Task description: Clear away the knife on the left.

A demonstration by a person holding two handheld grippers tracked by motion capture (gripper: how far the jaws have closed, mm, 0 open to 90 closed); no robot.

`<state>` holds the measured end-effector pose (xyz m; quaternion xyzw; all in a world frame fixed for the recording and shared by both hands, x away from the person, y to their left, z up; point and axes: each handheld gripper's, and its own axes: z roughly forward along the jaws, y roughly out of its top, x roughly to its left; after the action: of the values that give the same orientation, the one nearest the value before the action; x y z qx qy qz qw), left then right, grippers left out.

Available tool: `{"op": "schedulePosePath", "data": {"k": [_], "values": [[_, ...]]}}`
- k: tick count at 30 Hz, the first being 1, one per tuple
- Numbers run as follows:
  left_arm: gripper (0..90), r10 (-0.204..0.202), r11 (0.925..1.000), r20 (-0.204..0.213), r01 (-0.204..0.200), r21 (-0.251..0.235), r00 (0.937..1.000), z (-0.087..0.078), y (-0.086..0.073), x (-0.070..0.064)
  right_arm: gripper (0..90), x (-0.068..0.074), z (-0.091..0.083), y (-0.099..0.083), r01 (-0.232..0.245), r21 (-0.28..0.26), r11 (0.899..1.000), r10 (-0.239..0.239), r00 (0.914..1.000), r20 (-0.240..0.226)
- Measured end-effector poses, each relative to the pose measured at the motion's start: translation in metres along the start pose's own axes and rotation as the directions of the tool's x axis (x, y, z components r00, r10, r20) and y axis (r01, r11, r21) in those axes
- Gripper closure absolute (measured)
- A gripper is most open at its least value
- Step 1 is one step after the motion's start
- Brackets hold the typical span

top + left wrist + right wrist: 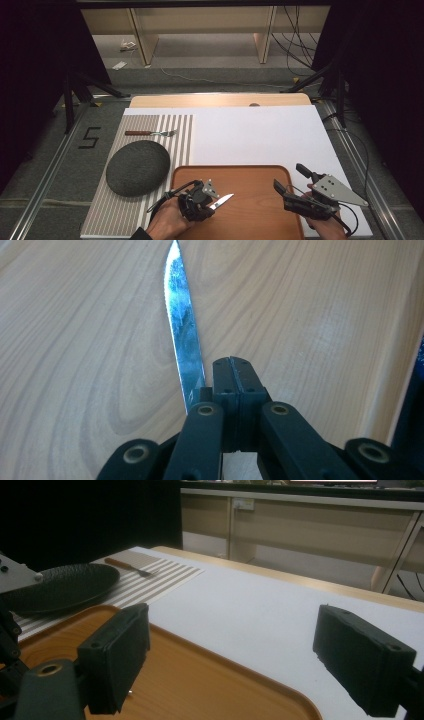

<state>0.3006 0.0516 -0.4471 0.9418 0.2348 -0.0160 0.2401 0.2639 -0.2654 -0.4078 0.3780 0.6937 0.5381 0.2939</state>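
Note:
A knife with a serrated steel blade point(222, 201) point(182, 325) sticks out over the wooden tray point(230, 168) point(75, 350), pointing right and away. My left gripper point(212, 204) point(233, 371) is shut, and the blade comes out along the left side of its closed jaws; the knife's handle is hidden under them. Just above the tray's right side, my right gripper point(288, 176) point(230, 650) is open with nothing between its pads point(120, 645). A person's hands hold both grippers at the near edge.
A dark grey plate point(138, 167) point(65, 585) lies on a striped placemat point(175, 135) at the left. A wooden-handled fork point(150, 133) point(127, 566) lies beyond it. A white mat point(260, 135) point(260, 610) covers the table behind the tray.

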Motion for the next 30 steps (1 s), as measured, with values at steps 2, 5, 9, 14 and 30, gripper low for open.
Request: {"op": "schedulePosePath", "data": {"k": [2,5,9,14,30], "values": [[89.5,0.002,1.0,0.002,-0.002,0.009,1.0,0.0018,-0.0003,-0.0003,16.2,0.0001,0.0001,0.0,0.0,0.001,1.0,0.0,1.0,0.0],[89.5,0.001,0.9999,0.006,-0.001,0.015,1.0,0.0035,-0.0008,0.0003,16.2,0.0006,0.0,0.0,0.003,0.002,1.0,-0.003,1.0,0.0],[89.5,-0.008,0.9995,0.003,0.008,0.03,1.0,0.0065,-0.0027,0.0029,16.2,0.0006,-0.0001,0.0001,0.003,0.001,1.0,-0.003,1.0,0.001],[89.5,-0.021,0.9991,-0.01,0.021,0.036,0.9997,0.0069,-0.0041,0.0059,16.2,0.0003,-0.0001,0.0001,0.003,0.001,1.0,-0.003,1.0,0.001],[89.5,-0.012,0.9964,-0.016,0.014,0.084,0.9998,0.0086,-0.0071,-0.0014,16.2,-0.0003,-0.0003,0.0,0.001,-0.001,1.0,-0.001,1.0,0.004]]}}
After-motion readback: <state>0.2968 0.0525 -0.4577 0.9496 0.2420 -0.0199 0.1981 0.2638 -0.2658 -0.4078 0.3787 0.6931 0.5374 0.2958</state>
